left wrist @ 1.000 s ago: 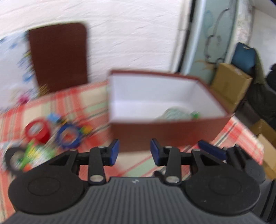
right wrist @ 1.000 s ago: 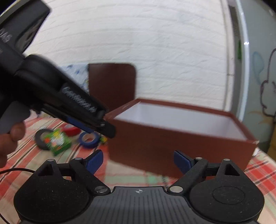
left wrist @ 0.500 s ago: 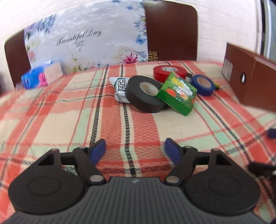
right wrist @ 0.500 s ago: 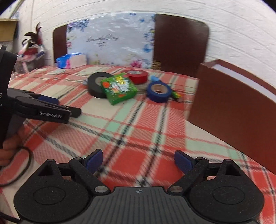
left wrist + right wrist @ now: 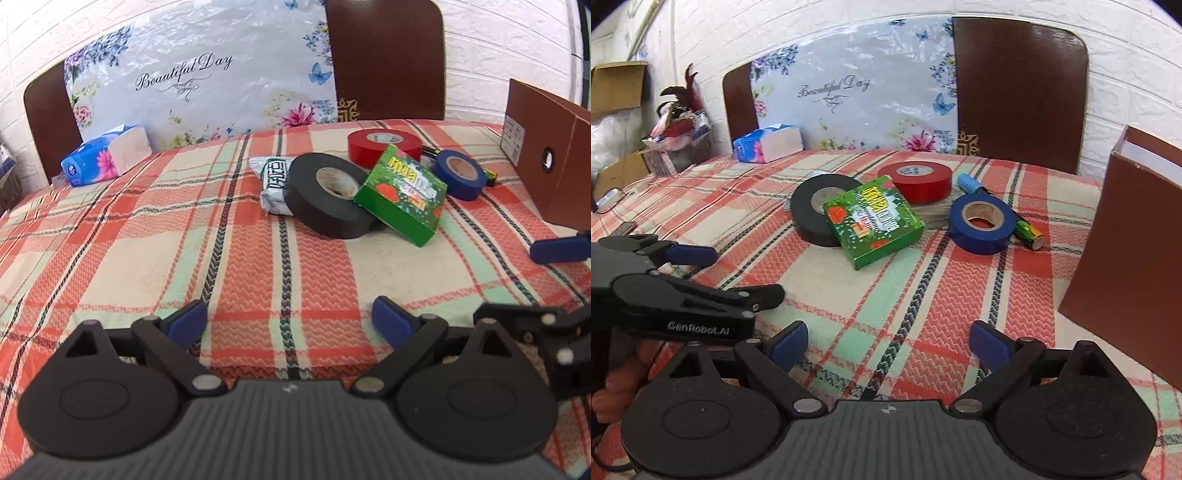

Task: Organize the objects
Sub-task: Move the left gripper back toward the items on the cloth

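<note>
Your left gripper hangs low over the plaid tablecloth with its jaws spread wide and nothing between them. Your right gripper is the same: wide open and empty, just right of the left one.

The things to sort lie in a cluster at the far middle of the cloth. The black tape roll sits nearest you, with the green box leaning on its right side and a white packet tucked against its left. The red tape roll lies behind them, and the blue tape roll to the right, touching a blue-capped marker and a small green battery. The brown box stands at the right edge, well apart from the cluster.

A blue tissue pack rests far left, before a floral board leaning on the wall.
</note>
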Demonstrator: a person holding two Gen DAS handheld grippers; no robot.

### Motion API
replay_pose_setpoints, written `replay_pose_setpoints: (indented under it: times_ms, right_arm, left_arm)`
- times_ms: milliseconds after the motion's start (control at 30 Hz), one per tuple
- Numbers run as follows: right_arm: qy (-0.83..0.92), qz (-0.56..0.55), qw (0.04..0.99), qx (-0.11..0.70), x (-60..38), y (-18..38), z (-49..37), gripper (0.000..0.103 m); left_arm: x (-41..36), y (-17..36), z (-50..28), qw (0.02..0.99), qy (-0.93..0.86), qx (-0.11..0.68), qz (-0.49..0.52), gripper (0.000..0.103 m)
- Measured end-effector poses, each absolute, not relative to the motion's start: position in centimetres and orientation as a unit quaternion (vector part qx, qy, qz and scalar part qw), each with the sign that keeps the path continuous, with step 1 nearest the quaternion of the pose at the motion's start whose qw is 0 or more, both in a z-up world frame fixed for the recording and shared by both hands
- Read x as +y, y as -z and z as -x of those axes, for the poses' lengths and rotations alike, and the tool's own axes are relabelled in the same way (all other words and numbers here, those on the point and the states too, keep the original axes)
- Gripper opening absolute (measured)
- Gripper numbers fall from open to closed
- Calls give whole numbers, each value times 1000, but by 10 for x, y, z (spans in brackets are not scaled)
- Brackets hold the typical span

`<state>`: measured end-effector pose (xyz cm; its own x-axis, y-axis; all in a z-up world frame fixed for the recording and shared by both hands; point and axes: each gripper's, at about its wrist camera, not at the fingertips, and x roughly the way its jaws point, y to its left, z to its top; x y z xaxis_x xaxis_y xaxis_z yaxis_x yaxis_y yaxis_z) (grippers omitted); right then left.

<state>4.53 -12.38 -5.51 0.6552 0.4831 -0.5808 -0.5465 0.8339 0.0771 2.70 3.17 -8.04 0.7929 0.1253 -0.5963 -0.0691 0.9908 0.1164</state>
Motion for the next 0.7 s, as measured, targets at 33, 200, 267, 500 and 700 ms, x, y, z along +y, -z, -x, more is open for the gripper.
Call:
replay_pose_setpoints:
  times_ms: [33,200,267,500,700]
  right_arm:
    - [-288,53,907,303,-124,55,-46,97]
    - [-300,32,904,303,-129,54,-48,99]
    - [-304,25,903,301,-132,54,-49,99]
    - [-302,11,906,297,-136,55,-51,98]
    - [-290,18,911,293,-136,55,-49,98]
  left_arm:
    - [32,80,-27,945,-54,319,-44,101]
    - [31,80,-29,943,-63,324,-42,103]
    - [30,80,-28,943,-65,324,-43,103]
    - [30,80,-29,943,-67,324,-44,103]
    - [30,79,-29,943,-66,324,-43,103]
